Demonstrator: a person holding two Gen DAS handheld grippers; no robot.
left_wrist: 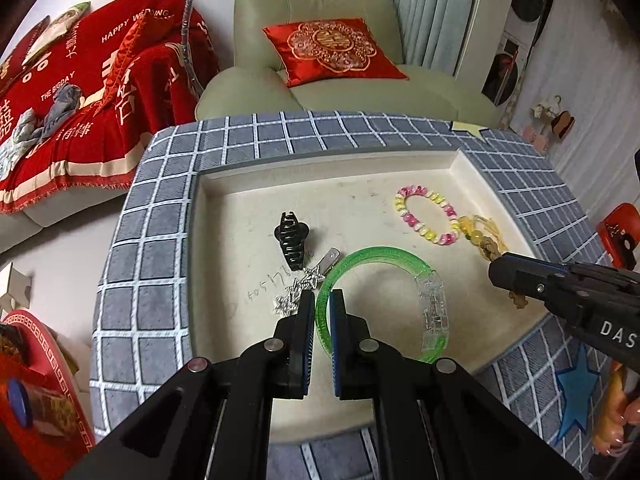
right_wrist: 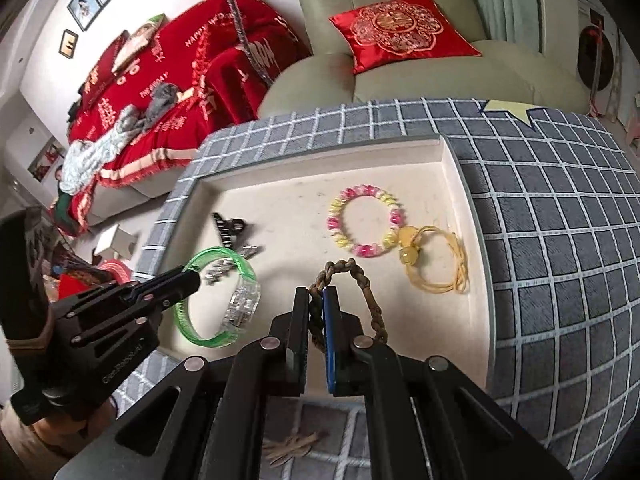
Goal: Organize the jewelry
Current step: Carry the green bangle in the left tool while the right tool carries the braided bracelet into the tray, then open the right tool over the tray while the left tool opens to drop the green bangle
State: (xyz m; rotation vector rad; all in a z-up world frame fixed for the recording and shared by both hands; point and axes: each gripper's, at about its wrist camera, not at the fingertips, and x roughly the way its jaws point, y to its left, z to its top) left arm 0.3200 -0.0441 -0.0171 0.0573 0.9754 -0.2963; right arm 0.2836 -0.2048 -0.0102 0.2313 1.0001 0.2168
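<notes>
While the left gripper (left_wrist: 322, 300) clenches the green bangle (left_wrist: 384, 256) on the cream tray (left_wrist: 240, 208), the right gripper (right_wrist: 318, 300) grips a brown braided bracelet (right_wrist: 370, 300). A black claw clip (left_wrist: 291, 236) and rhinestone clip (left_wrist: 300, 292) crowd the bangle; a bead bracelet (right_wrist: 364, 220) and yellow cord (right_wrist: 440, 264) lie beyond. Checked cloth (right_wrist: 560, 220), armchair (left_wrist: 312, 0) and red cushion (left_wrist: 332, 50) surround.

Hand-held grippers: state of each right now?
Left hand-held gripper: shut on green bangle.
Right hand-held gripper: shut on brown braided bracelet.

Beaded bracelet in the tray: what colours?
Pink and yellow beads, clearest in the right wrist view.
</notes>
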